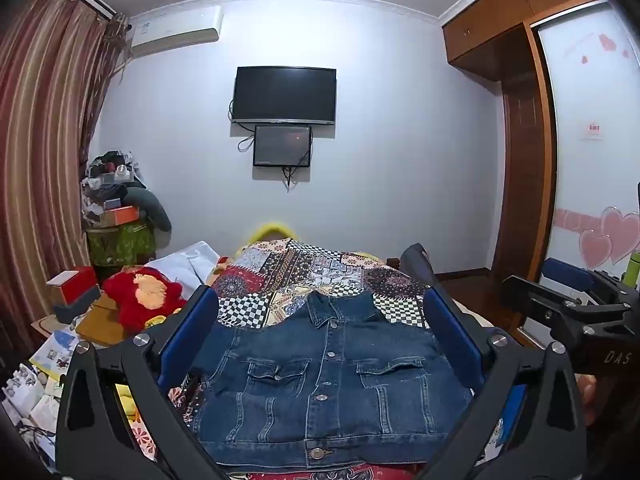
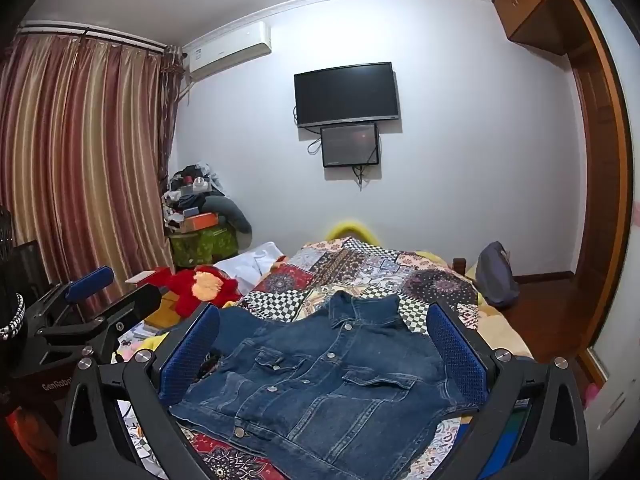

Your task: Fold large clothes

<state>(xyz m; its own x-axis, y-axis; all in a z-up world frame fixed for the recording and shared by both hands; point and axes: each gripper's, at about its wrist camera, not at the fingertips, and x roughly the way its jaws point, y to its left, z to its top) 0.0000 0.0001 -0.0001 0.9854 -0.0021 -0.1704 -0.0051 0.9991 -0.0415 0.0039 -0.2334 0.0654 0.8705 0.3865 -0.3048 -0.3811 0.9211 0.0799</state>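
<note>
A dark blue denim jacket (image 1: 328, 384) lies front-up and buttoned on the patchwork bed cover (image 1: 304, 272), collar pointing away, sleeves tucked out of sight. It also shows in the right wrist view (image 2: 320, 380). My left gripper (image 1: 320, 344) is open and empty, held above the jacket with its blue pads (image 1: 192, 332) wide apart. My right gripper (image 2: 324, 352) is open and empty too, above the jacket. The right gripper also shows at the right edge of the left wrist view (image 1: 576, 300), and the left gripper at the left edge of the right wrist view (image 2: 88, 292).
A red plush toy (image 1: 140, 300) and white cloth (image 1: 184, 264) lie at the bed's left. Boxes and papers (image 1: 52, 360) clutter the left side. A dark bag (image 2: 496, 276) sits at the bed's right. Striped curtains (image 2: 80, 160) hang left, a wooden wardrobe (image 1: 520, 160) stands right.
</note>
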